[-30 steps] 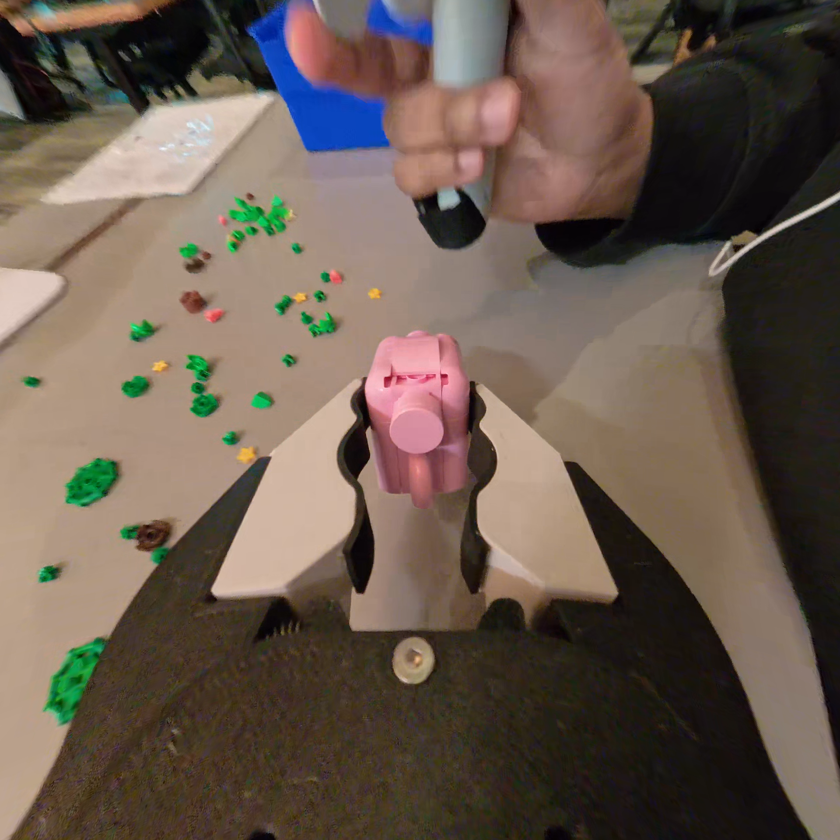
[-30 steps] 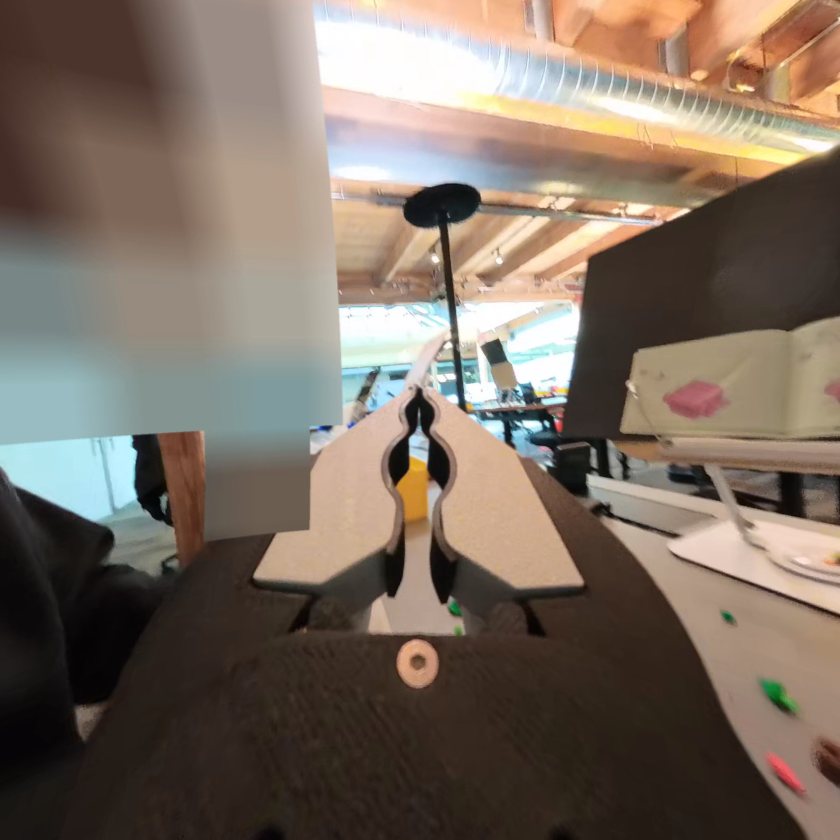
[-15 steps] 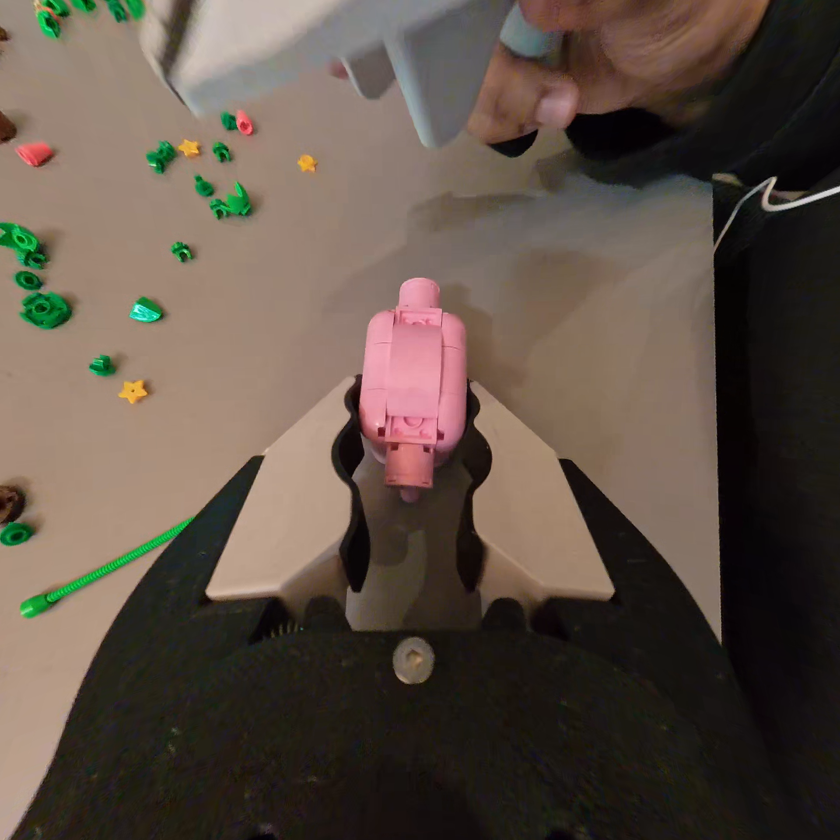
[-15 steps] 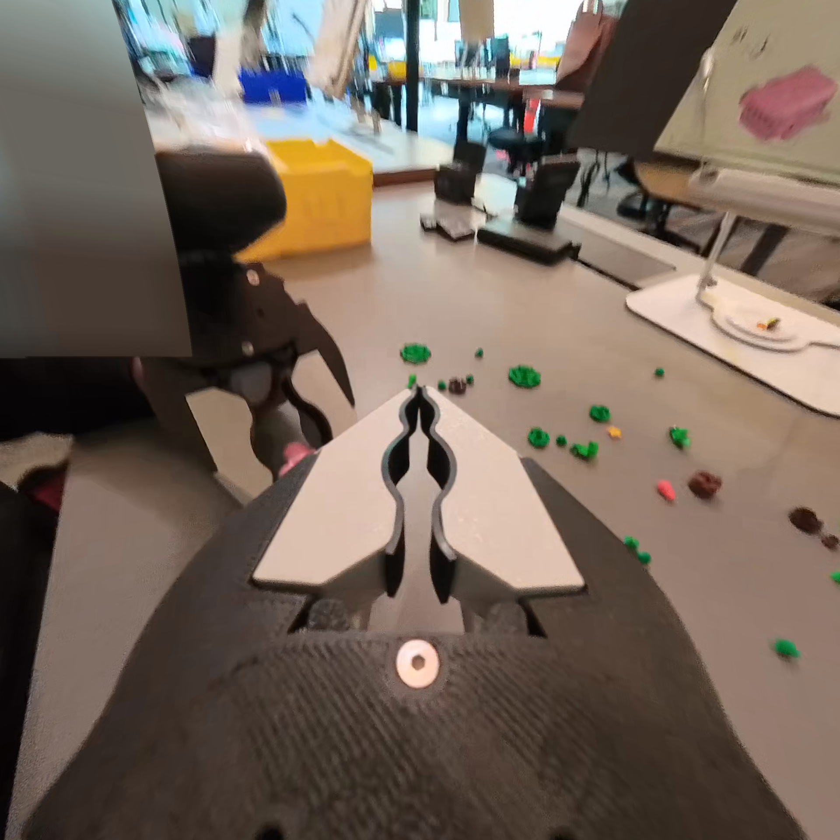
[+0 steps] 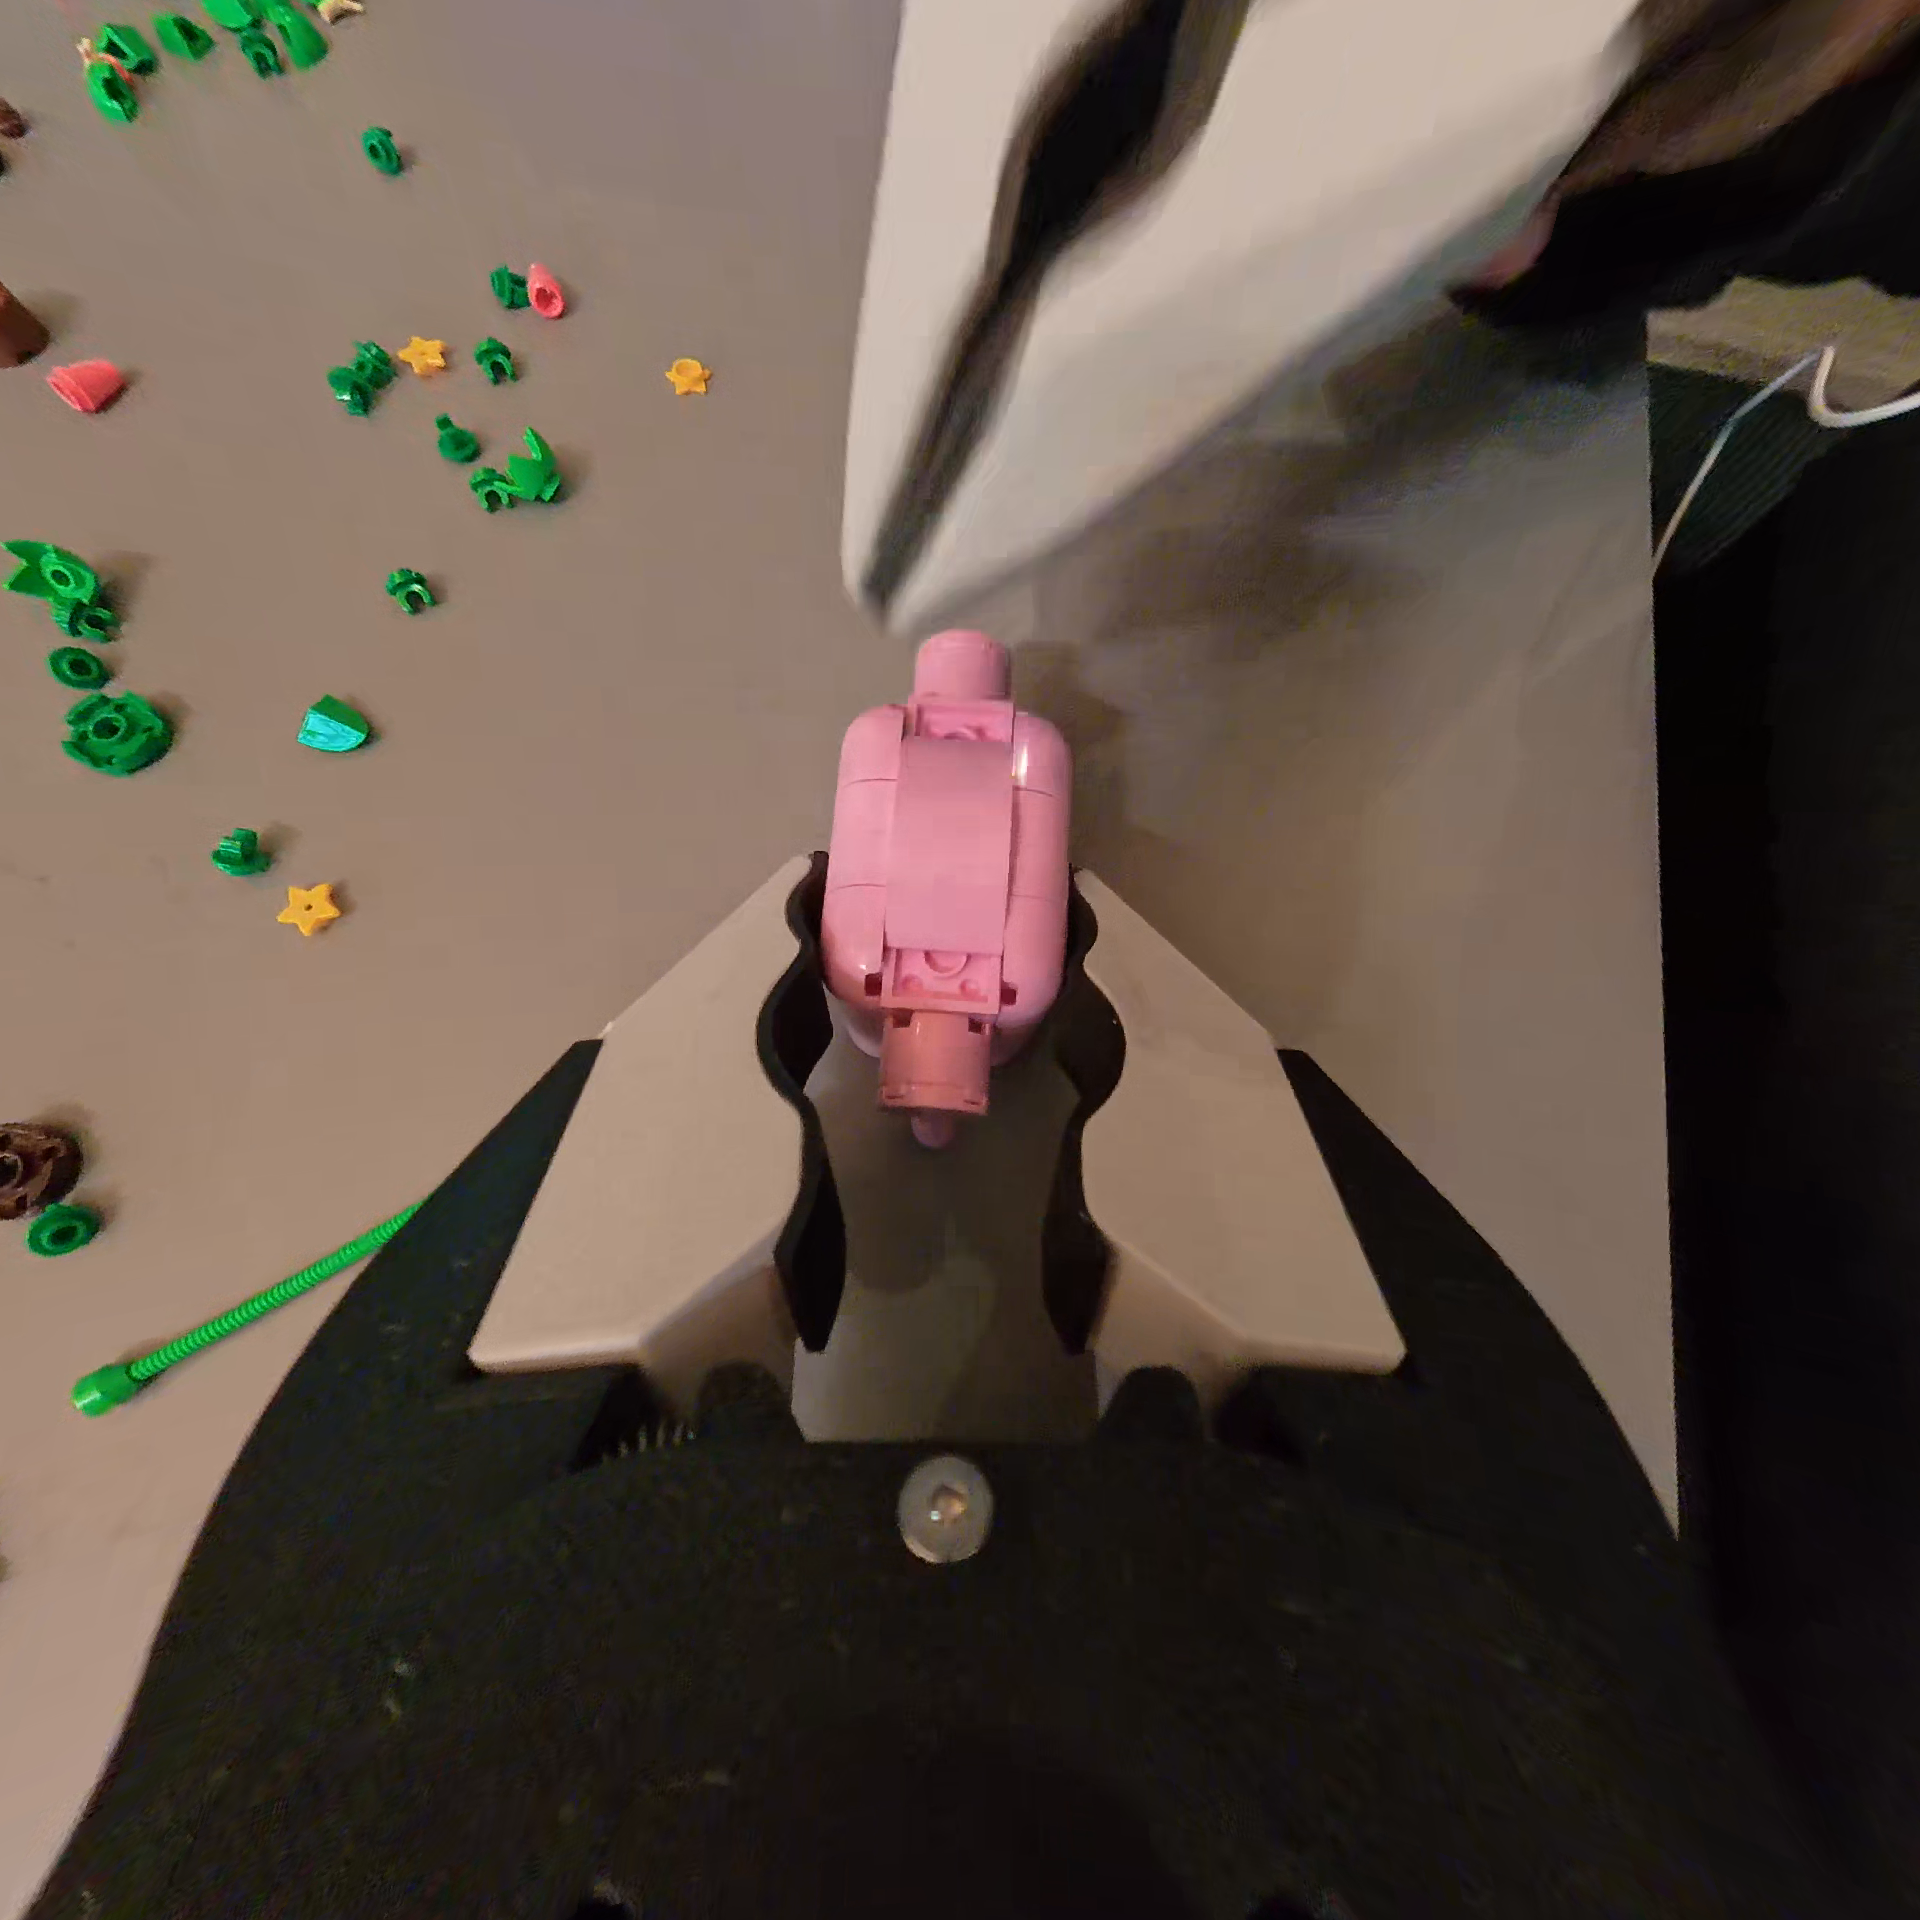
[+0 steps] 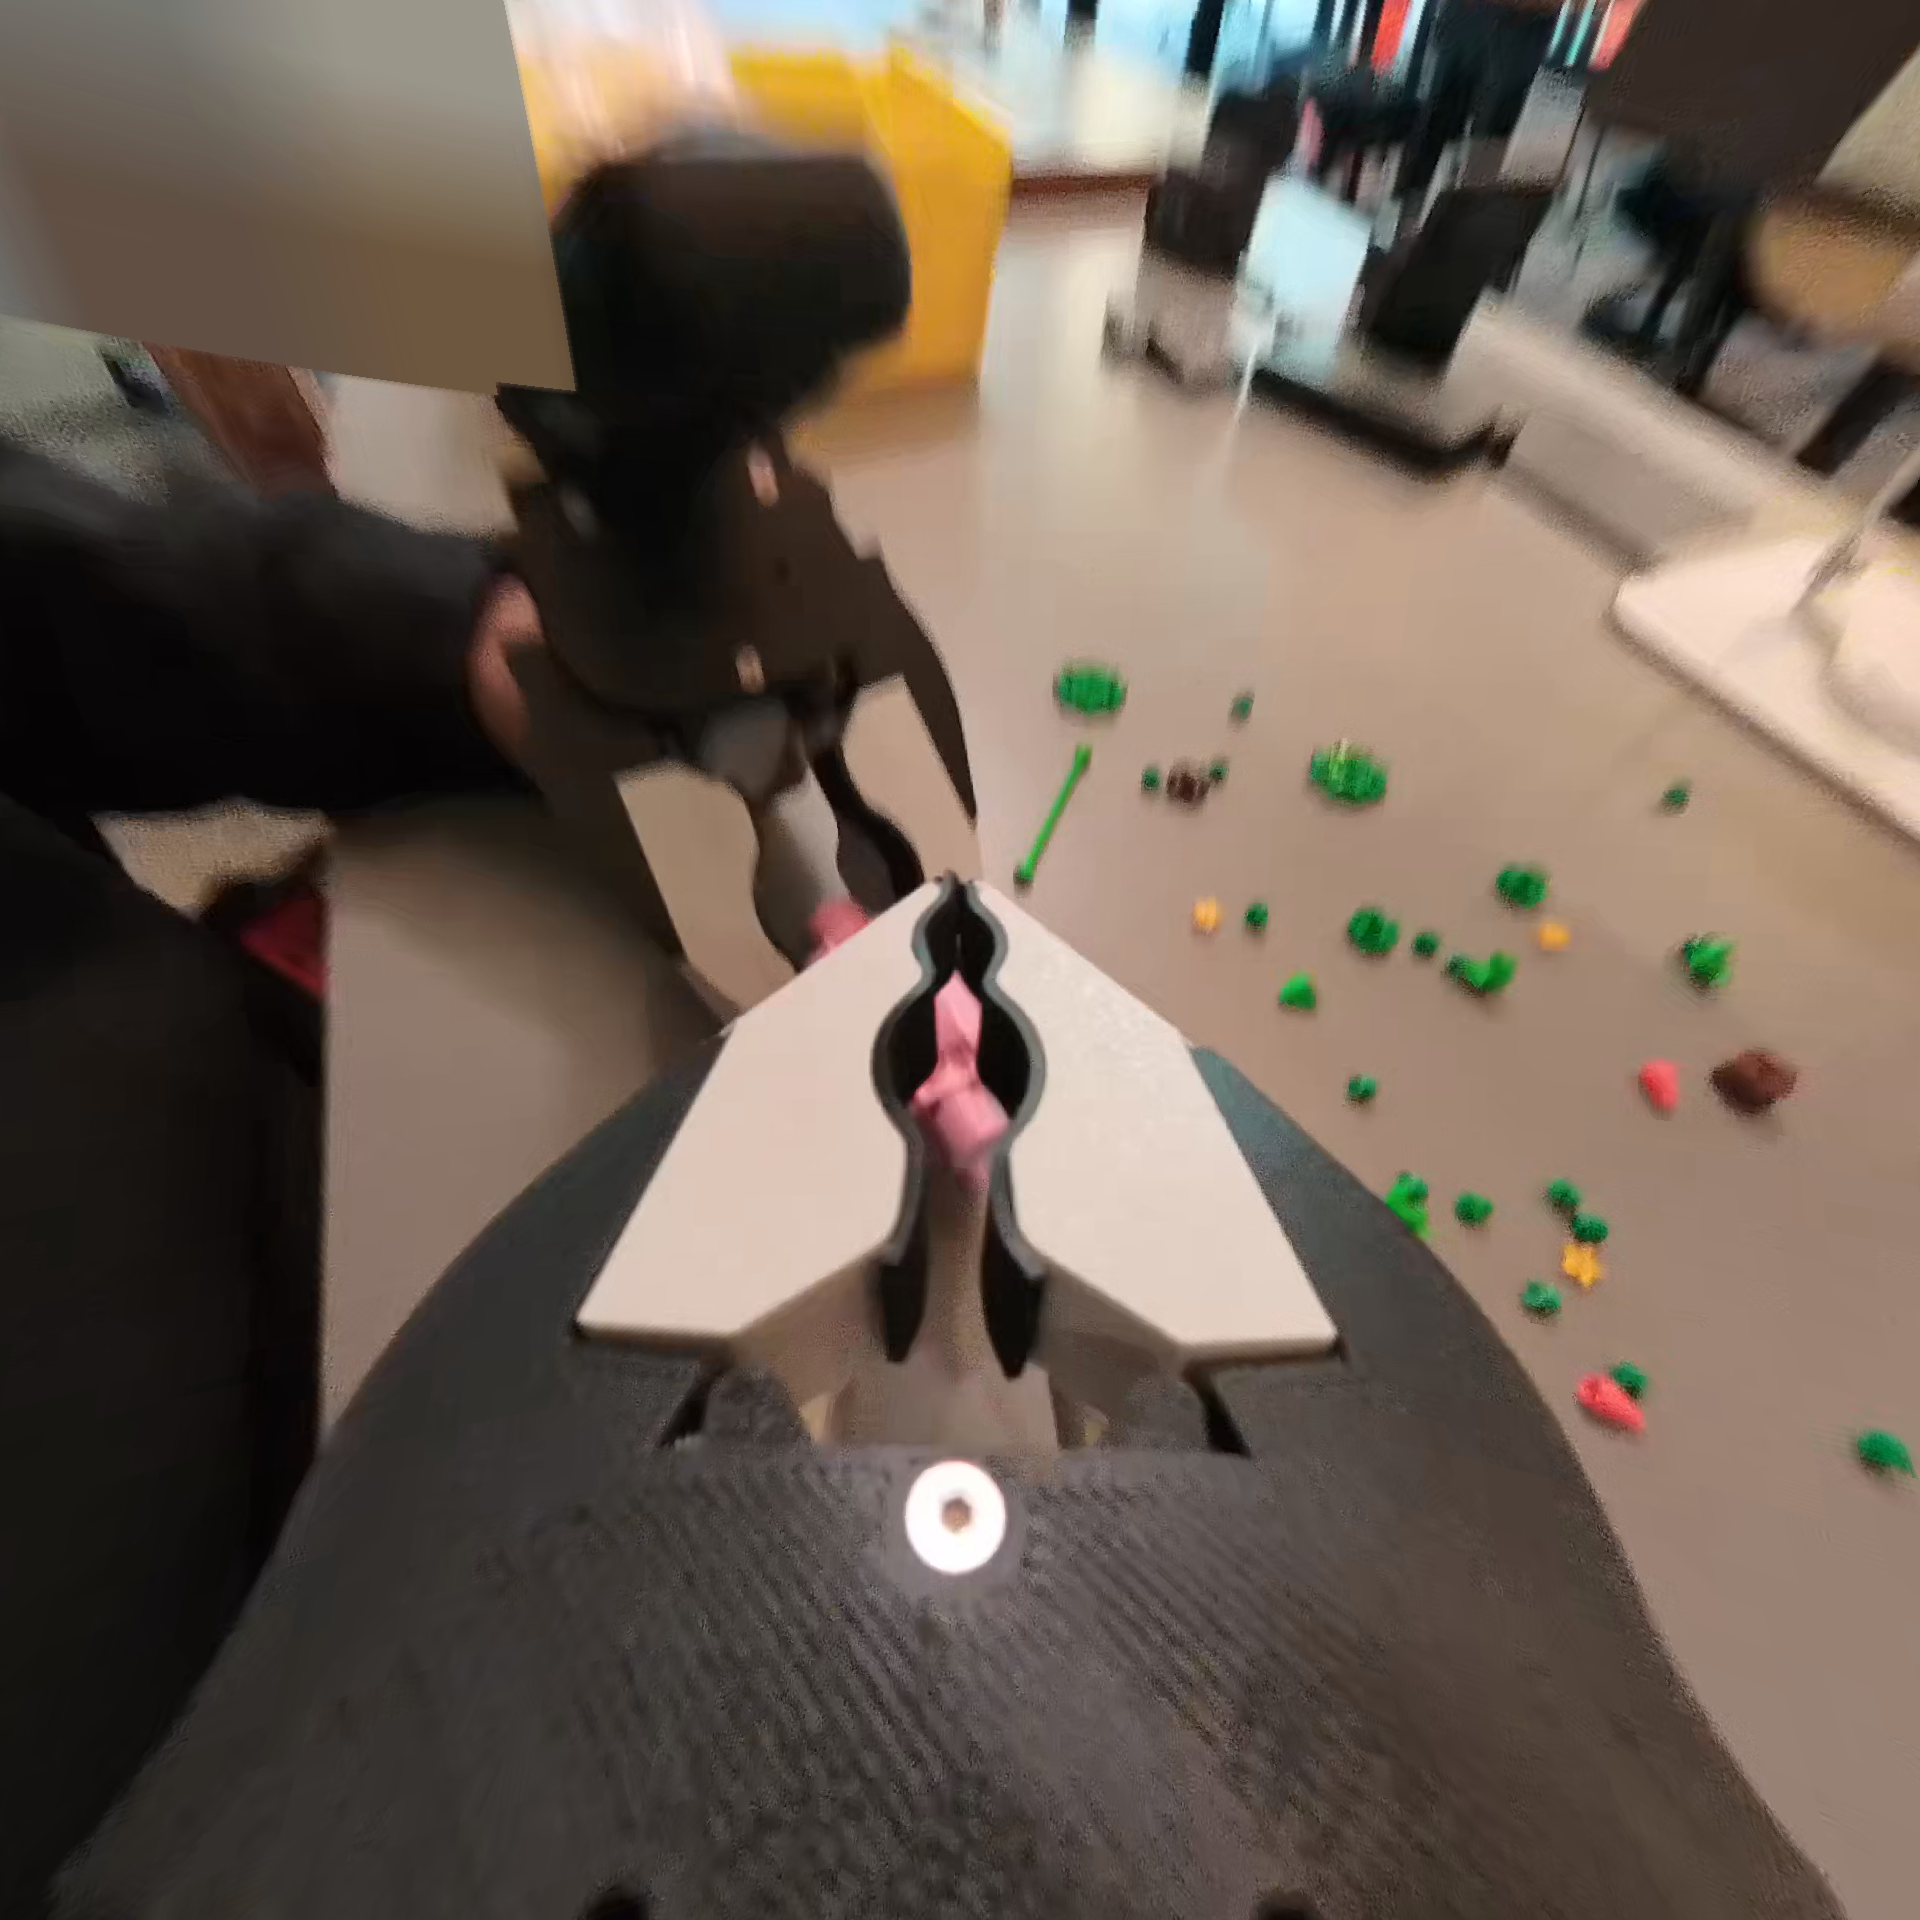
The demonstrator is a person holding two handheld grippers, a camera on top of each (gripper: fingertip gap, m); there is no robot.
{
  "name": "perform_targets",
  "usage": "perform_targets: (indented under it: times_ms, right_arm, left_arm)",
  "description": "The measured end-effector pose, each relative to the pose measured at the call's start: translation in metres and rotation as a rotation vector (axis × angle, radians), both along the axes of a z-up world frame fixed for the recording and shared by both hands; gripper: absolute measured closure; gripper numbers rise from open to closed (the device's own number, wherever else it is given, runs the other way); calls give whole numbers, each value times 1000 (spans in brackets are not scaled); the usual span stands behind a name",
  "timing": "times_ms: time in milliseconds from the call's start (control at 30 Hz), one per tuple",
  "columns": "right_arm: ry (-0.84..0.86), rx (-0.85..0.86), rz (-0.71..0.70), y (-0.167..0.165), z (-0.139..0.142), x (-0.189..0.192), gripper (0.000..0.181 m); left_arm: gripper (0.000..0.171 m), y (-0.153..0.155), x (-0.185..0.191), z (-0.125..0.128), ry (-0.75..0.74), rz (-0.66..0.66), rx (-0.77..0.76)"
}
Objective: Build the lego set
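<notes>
My left gripper (image 5: 945, 873) is shut on a pink lego assembly (image 5: 951, 831), held by its sides just above the grey table (image 5: 623, 727). The assembly has a round peg at its far end and a darker pink peg at its near end. My right gripper (image 6: 951, 894) is shut, and part of the pink assembly (image 6: 961, 1081) shows through the gap between its fingers. In the left wrist view the right gripper (image 5: 883, 603) is blurred, and its tips hang close over the assembly's far peg. The left gripper (image 6: 821, 904) also shows in the right wrist view.
Small green, yellow, red and brown lego pieces (image 5: 416, 364) lie scattered on the table's left, with a green flexible stem (image 5: 249, 1309). The table edge (image 5: 1652, 935) runs down the right beside a person's dark clothing. A yellow bin (image 6: 935, 208) and a white stand base (image 6: 1766, 644) sit farther off.
My right gripper swung down from pointing at the ceiling to the table and closed in on the pink assembly. My left gripper tilted downward and still holds the assembly.
</notes>
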State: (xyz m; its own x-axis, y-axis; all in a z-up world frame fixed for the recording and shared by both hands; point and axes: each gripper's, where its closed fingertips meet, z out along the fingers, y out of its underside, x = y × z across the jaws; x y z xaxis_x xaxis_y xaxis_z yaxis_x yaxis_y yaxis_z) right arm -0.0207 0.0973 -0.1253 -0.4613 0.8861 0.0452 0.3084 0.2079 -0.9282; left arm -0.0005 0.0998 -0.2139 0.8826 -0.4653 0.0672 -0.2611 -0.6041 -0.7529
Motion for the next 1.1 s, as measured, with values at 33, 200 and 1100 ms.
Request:
perform_targets:
  times_ms: [33,200,1100]
  right_arm:
    - [53,-42,1,-1,15,0,181]
    - [-163,-31,25,-9,-39,1,181]
    - [-24,19,-19,-6,-13,-11,181]
  left_arm:
    - [132,0,0,0,5,0,2]
    - [132,0,0,0,-16,1,-9]
    - [132,-1,0,-1,-3,-3,-9]
